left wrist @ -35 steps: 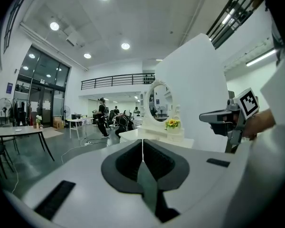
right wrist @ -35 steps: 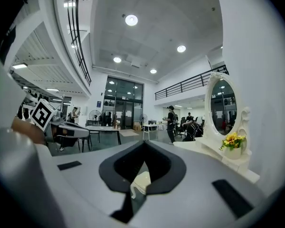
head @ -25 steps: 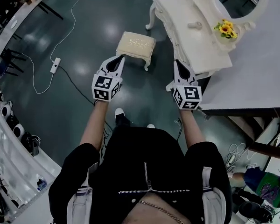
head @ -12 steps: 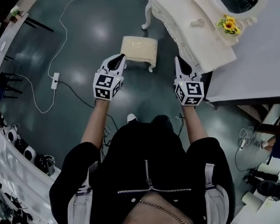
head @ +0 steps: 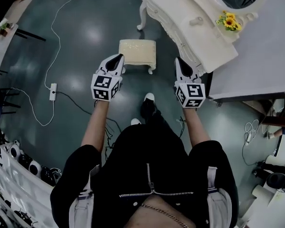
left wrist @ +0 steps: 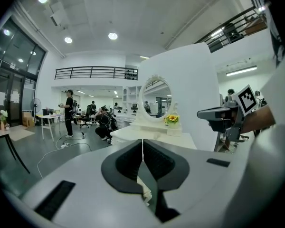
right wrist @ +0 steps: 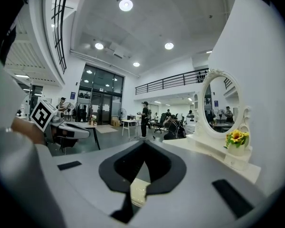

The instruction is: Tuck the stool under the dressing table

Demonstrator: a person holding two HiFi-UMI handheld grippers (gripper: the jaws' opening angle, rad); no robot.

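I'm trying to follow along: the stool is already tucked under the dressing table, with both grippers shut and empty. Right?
Not quite. The stool stands out on the floor, apart from the dressing table, not under it, as the head view shows. The left gripper and right gripper are indeed shut and empty.

We are in a large open lab or studio hall, not a home. A railed mezzanine (left wrist: 95, 72) runs under a high ceiling with recessed lights (right wrist: 126, 4), and there is a tall glass front (right wrist: 97, 108). People (left wrist: 69, 113) gather at work tables (left wrist: 50, 119), and a power strip (head: 53, 91) lies on the polished dark floor (head: 85, 46). The dressing table (head: 180, 18) stands against a bare white partition (left wrist: 190, 89).
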